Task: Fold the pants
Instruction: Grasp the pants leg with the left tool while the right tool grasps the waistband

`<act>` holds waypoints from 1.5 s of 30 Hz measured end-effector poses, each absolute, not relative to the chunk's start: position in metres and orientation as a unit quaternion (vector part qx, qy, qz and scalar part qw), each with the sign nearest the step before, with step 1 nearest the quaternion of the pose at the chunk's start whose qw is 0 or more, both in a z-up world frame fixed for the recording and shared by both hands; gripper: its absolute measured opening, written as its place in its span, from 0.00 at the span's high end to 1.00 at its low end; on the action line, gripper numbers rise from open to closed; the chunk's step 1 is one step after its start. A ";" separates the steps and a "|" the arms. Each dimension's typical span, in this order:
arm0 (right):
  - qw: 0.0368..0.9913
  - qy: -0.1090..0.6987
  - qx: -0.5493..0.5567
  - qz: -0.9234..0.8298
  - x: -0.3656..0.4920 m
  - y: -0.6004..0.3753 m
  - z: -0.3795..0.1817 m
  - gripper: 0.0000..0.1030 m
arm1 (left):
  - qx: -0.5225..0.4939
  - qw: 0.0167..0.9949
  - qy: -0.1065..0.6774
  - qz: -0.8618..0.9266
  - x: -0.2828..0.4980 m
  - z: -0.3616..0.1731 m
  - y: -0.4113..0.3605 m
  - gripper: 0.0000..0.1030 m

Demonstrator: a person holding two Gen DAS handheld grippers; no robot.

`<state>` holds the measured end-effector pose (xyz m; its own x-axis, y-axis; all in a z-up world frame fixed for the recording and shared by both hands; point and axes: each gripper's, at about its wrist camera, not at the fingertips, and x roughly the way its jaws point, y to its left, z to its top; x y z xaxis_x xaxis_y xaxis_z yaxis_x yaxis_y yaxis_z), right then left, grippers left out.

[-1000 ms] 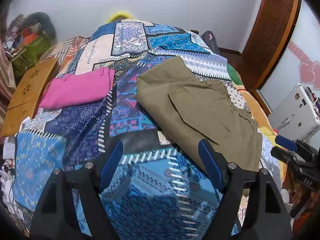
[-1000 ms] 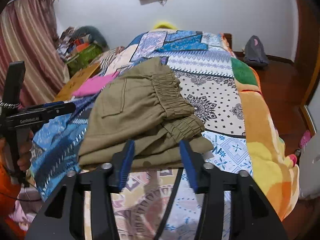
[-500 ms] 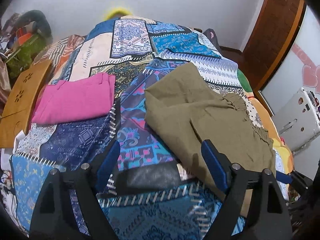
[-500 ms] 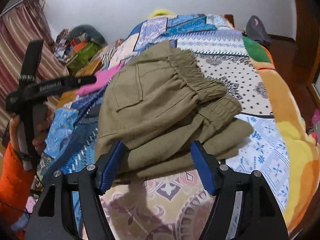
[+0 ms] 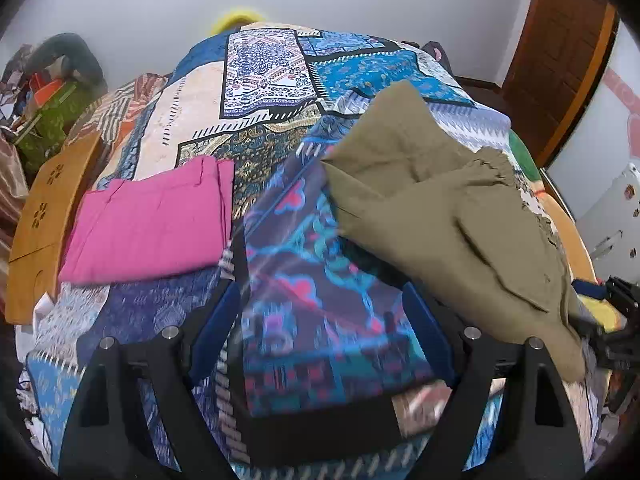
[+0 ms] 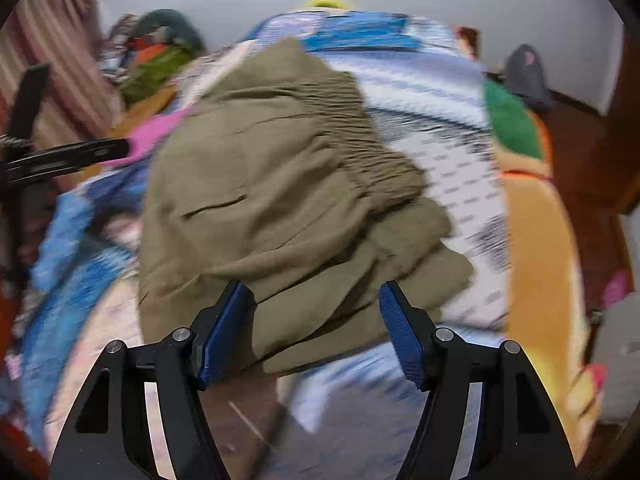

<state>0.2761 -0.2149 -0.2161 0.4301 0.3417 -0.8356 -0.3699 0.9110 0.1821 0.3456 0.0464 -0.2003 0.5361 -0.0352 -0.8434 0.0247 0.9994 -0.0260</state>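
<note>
Lay folded at frame centre — olive pants (image 6: 288, 200); right claw (image 6: 316, 328) spread for a grip, left claw (image 5: 320, 336) spread, empty.

The pants (image 6: 280, 184) are matt olive woven cloth, gathered and crinkled at the waistband. The bedspread (image 5: 264, 64) is smooth printed cloth. The tongs (image 6: 316, 328) are matt black plastic with ribbed blue pads (image 6: 400, 332).
</note>
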 end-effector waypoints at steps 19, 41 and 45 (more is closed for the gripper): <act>0.863 0.459 0.062 0.203 0.277 -0.225 -0.197 0.39 | -0.085 0.839 0.527 -0.104 0.473 -0.248 0.049 0.92; 0.878 0.450 0.016 0.162 0.288 -0.216 -0.175 0.39 | -0.019 0.867 0.497 -0.014 0.318 -0.194 0.097 0.56; 0.881 0.447 0.024 0.153 0.295 -0.210 -0.180 0.39 | -0.022 0.873 0.487 -0.021 0.335 -0.196 0.098 0.44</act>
<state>0.2949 -0.2102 -0.1798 0.5534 0.2912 -0.7803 -0.2480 0.9520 0.1794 0.3352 0.0980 -0.1959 0.5253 -0.0586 -0.8489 0.0161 0.9981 -0.0589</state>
